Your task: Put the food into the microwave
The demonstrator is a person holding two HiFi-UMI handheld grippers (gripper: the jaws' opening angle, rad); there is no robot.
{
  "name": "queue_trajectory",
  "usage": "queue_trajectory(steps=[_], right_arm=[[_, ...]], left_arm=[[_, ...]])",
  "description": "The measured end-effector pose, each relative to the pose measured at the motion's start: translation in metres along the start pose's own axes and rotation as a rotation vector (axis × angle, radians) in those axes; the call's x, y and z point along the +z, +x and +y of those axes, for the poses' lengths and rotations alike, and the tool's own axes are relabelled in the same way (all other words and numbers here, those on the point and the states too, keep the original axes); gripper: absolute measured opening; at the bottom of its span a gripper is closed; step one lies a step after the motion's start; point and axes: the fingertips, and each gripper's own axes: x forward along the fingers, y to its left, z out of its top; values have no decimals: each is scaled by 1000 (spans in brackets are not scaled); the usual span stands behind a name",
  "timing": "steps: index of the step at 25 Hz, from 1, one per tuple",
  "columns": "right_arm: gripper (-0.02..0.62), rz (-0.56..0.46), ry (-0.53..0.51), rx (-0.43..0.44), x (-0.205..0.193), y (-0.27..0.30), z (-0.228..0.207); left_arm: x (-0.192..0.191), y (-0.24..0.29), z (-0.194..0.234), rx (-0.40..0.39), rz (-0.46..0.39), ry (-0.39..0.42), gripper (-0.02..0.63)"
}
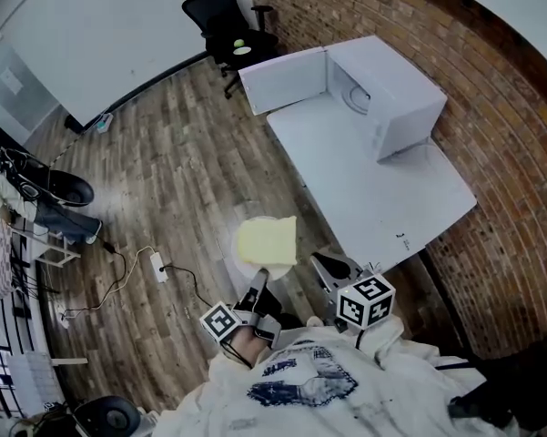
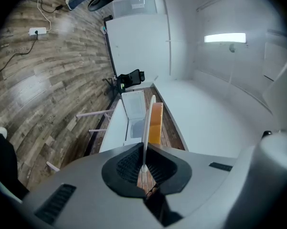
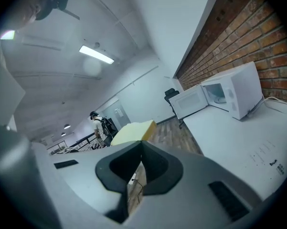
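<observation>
The left gripper (image 1: 260,280) has its jaws clamped on the near rim of a stiff plate (image 1: 229,242), held over the floor (image 1: 164,171) short of the open microwave (image 1: 387,98), and its loose, probably light, soft yellow food (image 1: 267,241) could slide if tilted, while the right gripper (image 1: 330,268) has its jaws closed and empty.

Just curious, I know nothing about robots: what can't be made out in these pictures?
- Yellow food: head view, too small to identify.
- Plate: left gripper view, edge-on; head view, mostly covered by food.
- Microwave inside: head view, hidden by its own walls.
- Marks on the table: too small to read.
</observation>
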Motion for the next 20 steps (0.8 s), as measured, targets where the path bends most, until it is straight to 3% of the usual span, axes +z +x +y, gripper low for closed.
queue_trajectory(steps=[11, 20], right_arm=[[14, 17, 13, 5, 9, 32, -15], [14, 22, 25, -63, 28, 80, -47]], left_arm=[[30, 24, 1, -4, -16, 4, 18], [74, 72, 14, -6, 16, -20, 18]])
